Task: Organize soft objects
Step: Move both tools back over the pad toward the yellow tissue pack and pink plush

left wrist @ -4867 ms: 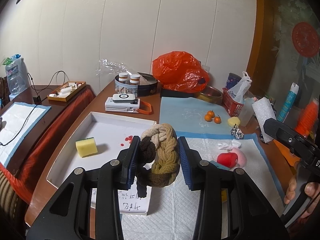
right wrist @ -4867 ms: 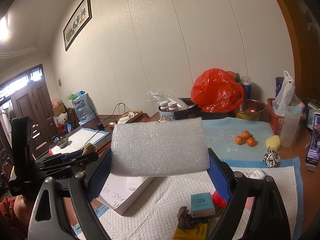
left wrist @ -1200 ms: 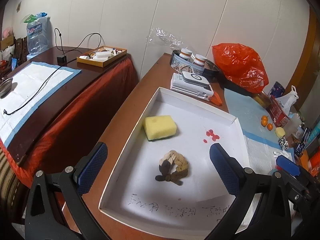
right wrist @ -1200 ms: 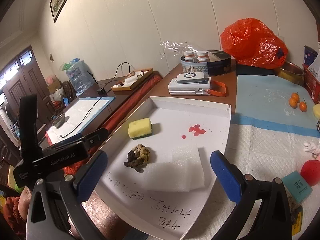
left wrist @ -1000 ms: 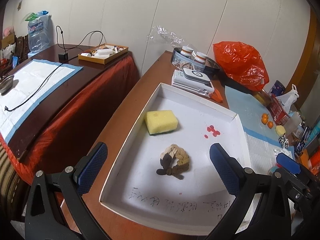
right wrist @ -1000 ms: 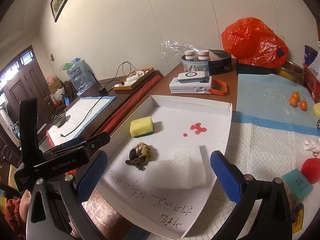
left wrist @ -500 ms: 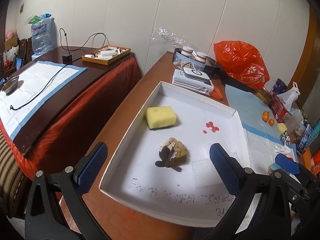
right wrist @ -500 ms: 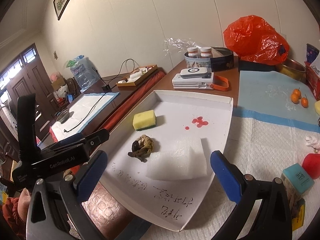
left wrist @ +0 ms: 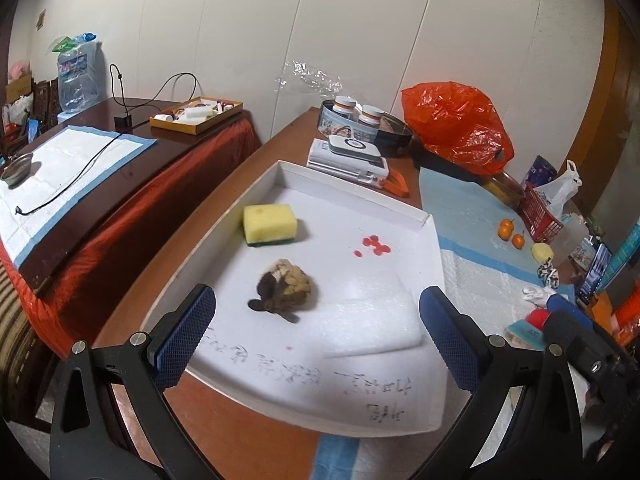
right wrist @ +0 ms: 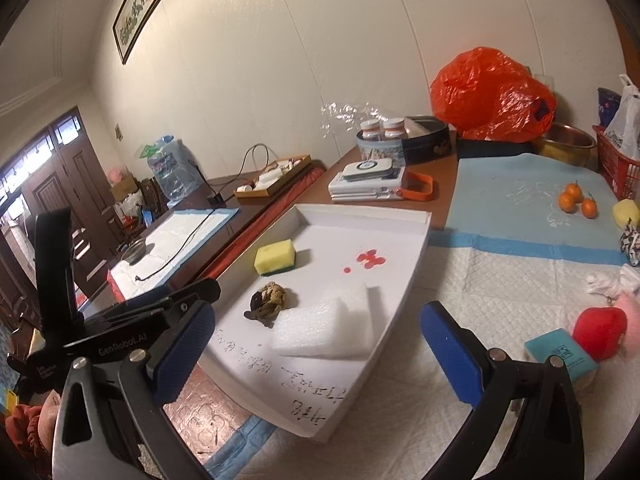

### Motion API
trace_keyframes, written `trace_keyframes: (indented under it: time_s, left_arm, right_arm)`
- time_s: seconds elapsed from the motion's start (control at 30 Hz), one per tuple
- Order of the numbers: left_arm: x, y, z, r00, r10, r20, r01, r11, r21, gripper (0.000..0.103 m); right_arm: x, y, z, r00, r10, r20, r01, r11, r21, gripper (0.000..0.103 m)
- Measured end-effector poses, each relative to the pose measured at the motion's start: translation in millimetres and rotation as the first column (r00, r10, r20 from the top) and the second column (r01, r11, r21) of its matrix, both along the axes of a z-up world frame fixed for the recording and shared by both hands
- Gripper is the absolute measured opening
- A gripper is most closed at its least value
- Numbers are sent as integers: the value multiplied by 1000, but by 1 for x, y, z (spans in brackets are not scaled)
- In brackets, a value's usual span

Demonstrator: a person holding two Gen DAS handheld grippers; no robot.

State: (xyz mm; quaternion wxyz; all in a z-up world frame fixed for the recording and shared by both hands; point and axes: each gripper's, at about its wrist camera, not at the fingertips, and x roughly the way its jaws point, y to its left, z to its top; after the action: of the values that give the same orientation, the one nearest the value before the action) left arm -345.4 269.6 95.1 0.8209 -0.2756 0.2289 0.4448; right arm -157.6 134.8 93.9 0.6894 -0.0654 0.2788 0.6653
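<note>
Foam down! White bubbly foam slab [right wrist: 326,330] lay inside the shallow white cardboard tray [right wrist: 416,256], beside the braided brown-and-tan yarn knot [right wrist: 270,300] dropped moments earlier and the yellow sponge block [right wrist: 275,257]. Left gripper [left wrist: 316,334] and right gripper [right wrist: 316,344] both hung wide apart, holding nothing. Three soft items boxed; red plush ball [right wrist: 599,332] likely next.
</note>
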Motion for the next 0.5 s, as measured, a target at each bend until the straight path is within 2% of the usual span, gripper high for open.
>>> trace_keyframes:
  time_s: [0.2,0.33,0.5]
  left_arm:
    - [29,-25,-1,999,-42,2,42,999,-19,103]
    - [62,-48,-5,992,-128,2,128,991,-38,103]
    - [109,-81,-15,970,-245,-5,244,967,-77,103]
  right_arm:
    - [26,-30,12,999,-47,12,46,995,84,103]
    - [49,-48,12,997,-82,-12,83,992,95,103]
    - [82,-74,5,986,-160,-55,164,982,95,103]
